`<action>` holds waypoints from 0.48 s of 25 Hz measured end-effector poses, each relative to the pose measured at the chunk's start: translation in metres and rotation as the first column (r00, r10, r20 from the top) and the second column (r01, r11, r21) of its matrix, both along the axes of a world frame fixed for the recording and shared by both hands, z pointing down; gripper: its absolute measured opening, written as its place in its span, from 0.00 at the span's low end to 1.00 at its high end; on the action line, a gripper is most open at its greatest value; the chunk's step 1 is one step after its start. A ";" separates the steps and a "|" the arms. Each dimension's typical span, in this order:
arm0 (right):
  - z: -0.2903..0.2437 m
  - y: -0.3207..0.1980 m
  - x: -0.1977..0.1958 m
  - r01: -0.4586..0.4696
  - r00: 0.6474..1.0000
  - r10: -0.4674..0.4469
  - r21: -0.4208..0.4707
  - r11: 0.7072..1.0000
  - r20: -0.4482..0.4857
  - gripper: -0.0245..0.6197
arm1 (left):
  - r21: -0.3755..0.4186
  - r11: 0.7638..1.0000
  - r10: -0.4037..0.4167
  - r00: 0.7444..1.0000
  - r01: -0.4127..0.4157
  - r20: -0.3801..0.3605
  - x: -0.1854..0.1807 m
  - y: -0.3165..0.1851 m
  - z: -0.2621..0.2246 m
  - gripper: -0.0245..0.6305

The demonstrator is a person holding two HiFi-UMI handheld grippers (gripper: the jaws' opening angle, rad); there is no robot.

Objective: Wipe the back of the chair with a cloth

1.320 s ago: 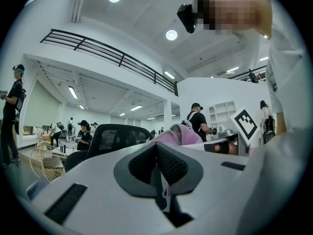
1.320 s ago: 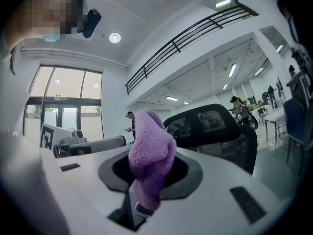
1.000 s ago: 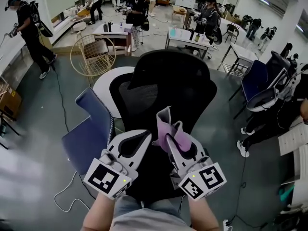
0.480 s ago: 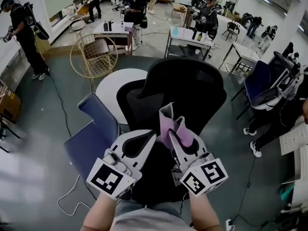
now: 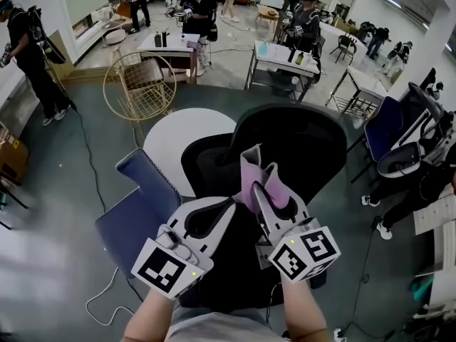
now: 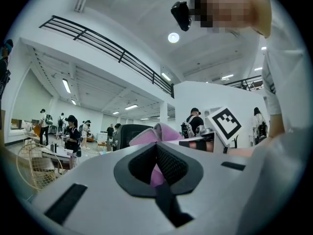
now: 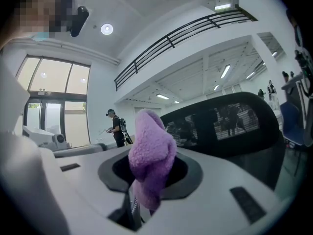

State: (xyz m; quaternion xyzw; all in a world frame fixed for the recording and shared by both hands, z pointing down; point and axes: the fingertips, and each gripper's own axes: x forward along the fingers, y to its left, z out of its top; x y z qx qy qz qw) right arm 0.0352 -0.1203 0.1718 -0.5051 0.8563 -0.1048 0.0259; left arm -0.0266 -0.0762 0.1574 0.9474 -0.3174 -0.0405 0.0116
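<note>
White left gripper point(image 5: 228, 204), white right gripper point(image 5: 256, 190), black-lined jaws, pale shirt point(image 5: 214, 328)

Claws counted: 2, the left claw point(image 5: 226, 205) and the right claw point(image 5: 260, 191). Cloth point(image 5: 251, 171): 1, purple. Chairs that were clear: 4. These were 1 black mesh chair point(image 5: 303, 141), 1 gold wire chair point(image 5: 139, 84) and 2 blue, the left blue chair point(image 5: 135, 209) and the right blue chair point(image 5: 385, 127). Round white table point(image 5: 178, 137): 1. Tables bearing bottles: 2, the far left table point(image 5: 187, 41) and the far middle table point(image 5: 274, 57). People behind were several, too overlapped for a firm count.
</note>
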 end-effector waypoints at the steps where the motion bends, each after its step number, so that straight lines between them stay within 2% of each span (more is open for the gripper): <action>1: -0.002 -0.007 0.000 -0.006 1.000 0.006 0.003 1.000 0.000 0.21 | 0.000 1.000 0.004 1.000 -0.004 -0.002 -0.001 -0.003 0.001 0.06; 7: -0.030 -0.052 0.002 -0.052 0.999 0.052 0.047 0.998 -0.012 0.21 | -0.011 1.000 0.022 1.000 -0.022 -0.012 -0.007 -0.019 0.004 0.05; 12: -0.042 -0.081 0.002 -0.082 0.996 0.083 0.037 0.996 -0.018 0.21 | -0.024 0.999 0.026 1.000 -0.026 -0.014 -0.014 -0.028 0.008 0.05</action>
